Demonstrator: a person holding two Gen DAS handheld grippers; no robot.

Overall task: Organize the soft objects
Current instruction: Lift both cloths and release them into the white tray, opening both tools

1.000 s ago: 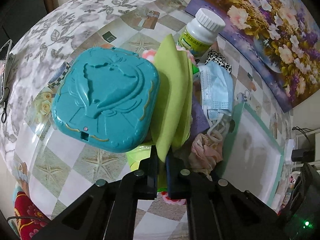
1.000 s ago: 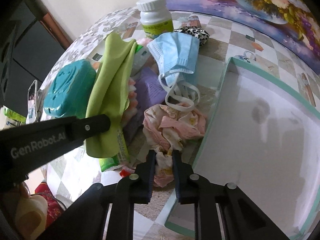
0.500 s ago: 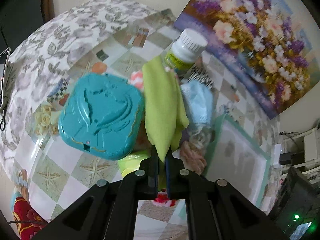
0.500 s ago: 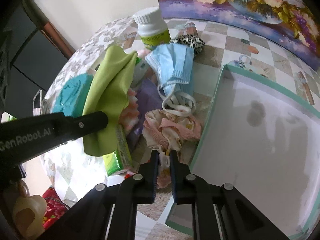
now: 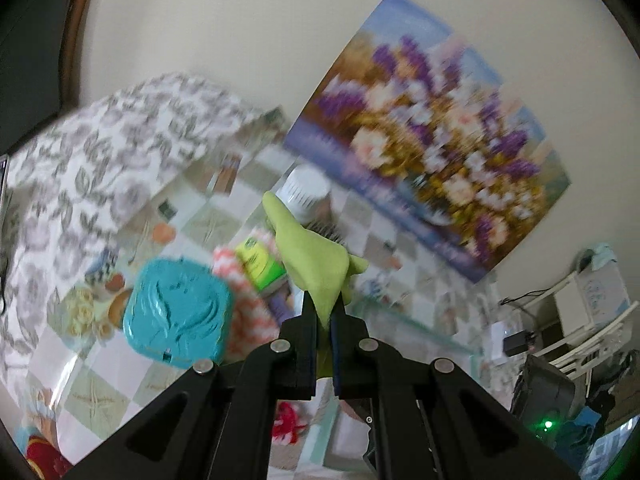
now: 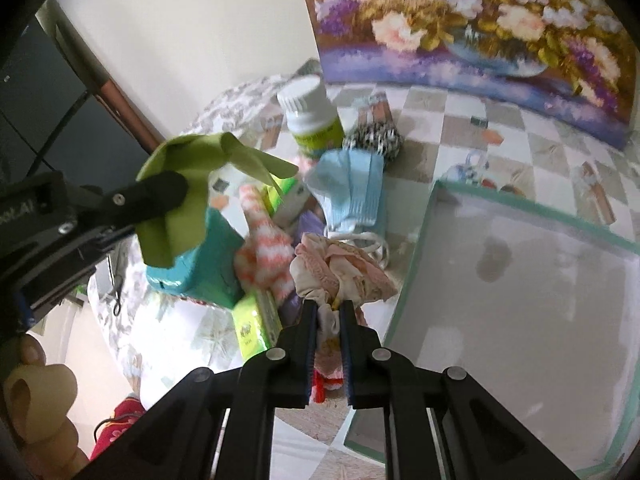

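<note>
The left gripper [image 5: 323,322] clenches a lime-green cloth [image 5: 320,264] (teal case [image 5: 178,314] at nine o'clock); the right gripper [image 6: 329,312] clenches a pink cloth [image 6: 340,268], tray [image 6: 532,208] at three o'clock.

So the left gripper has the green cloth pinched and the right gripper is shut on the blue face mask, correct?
Not quite. The left gripper does pinch the green cloth, but the right gripper is shut on the pink crumpled cloth. The right wrist view shows the blue face mask lying on the table beyond it.
</note>
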